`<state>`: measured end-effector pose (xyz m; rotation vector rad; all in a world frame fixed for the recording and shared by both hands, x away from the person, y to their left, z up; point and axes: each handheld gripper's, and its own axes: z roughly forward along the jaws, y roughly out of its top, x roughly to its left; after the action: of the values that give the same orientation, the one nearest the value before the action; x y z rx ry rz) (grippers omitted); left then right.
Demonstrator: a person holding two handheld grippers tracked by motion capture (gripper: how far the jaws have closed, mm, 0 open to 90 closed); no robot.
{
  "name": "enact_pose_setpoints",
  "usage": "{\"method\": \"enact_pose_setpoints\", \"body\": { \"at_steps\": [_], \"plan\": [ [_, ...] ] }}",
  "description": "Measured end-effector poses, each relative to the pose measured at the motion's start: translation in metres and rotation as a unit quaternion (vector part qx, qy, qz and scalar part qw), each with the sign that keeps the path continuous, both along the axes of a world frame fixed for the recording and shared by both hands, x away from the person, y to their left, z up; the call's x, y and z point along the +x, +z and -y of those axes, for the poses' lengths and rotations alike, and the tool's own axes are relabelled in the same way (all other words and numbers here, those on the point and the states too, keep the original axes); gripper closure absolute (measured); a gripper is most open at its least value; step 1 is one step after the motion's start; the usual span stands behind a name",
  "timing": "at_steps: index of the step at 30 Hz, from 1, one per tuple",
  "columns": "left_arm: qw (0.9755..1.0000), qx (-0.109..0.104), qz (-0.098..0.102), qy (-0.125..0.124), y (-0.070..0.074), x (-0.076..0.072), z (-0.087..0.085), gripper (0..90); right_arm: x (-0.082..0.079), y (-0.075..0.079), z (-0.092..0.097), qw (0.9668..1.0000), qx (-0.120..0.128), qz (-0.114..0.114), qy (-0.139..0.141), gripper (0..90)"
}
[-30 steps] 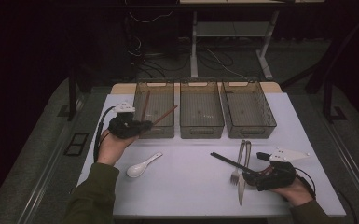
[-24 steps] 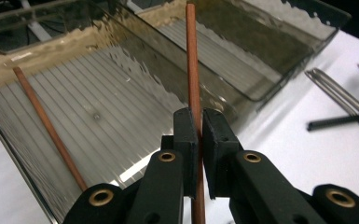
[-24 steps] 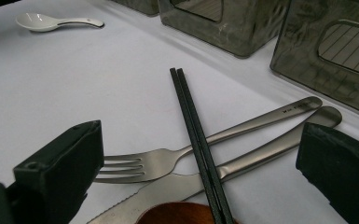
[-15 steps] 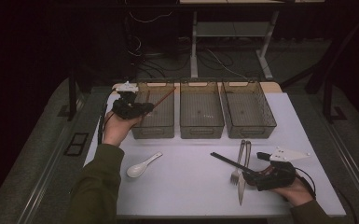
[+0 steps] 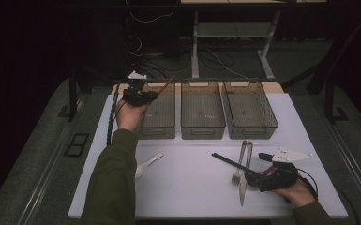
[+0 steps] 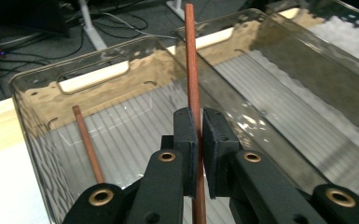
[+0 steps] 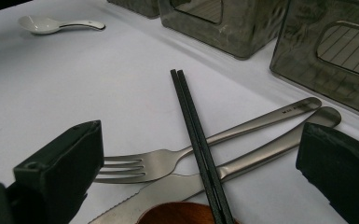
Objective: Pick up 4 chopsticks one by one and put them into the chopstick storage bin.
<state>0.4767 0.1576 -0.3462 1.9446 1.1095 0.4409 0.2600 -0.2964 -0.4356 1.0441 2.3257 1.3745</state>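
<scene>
Left tongs (image 6: 199, 140) clamp one slim reddish-brown chopstick (image 6: 192, 79) above three clear bins (image 5: 203, 110); right tongs (image 7: 200, 168) gape empty.

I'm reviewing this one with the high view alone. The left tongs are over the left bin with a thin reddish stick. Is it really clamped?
Observer: Yes. In the left gripper view the left tongs are shut on a red-brown chopstick, which sticks out past their tips.
Operator: Is anything in that bin yet?
Observer: A second red-brown chopstick is inside the left bin, near one side wall.
Operator: And the right tongs?
Observer: The right gripper view shows the right tongs open. Between the jaws, black chopsticks lie across a fork and a knife.
</scene>
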Motion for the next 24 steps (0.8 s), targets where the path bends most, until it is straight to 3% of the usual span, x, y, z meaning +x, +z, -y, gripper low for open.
{"method": "enact_pose_setpoints", "body": {
  "at_steps": [5,14,22,24],
  "plan": [
    [0.9995,-0.017,-0.010,0.025,-0.008,0.010,-0.006,83.9,0.000,0.000,0.000,1.0000,0.000,0.001,0.001,0.6],
    [0.9982,-0.010,-0.040,0.044,-0.026,0.020,-0.005,83.9,0.000,0.000,0.001,1.0000,0.001,0.002,0.002,0.5],
    [0.9976,0.003,-0.052,0.046,-0.035,0.024,0.000,83.0,0.000,0.000,0.001,1.0000,0.002,0.003,0.002,0.6],
    [0.9973,0.008,-0.053,0.051,-0.036,0.025,0.001,77.6,0.000,0.000,0.001,1.0000,0.002,0.003,0.002,0.6]
  ]
}}
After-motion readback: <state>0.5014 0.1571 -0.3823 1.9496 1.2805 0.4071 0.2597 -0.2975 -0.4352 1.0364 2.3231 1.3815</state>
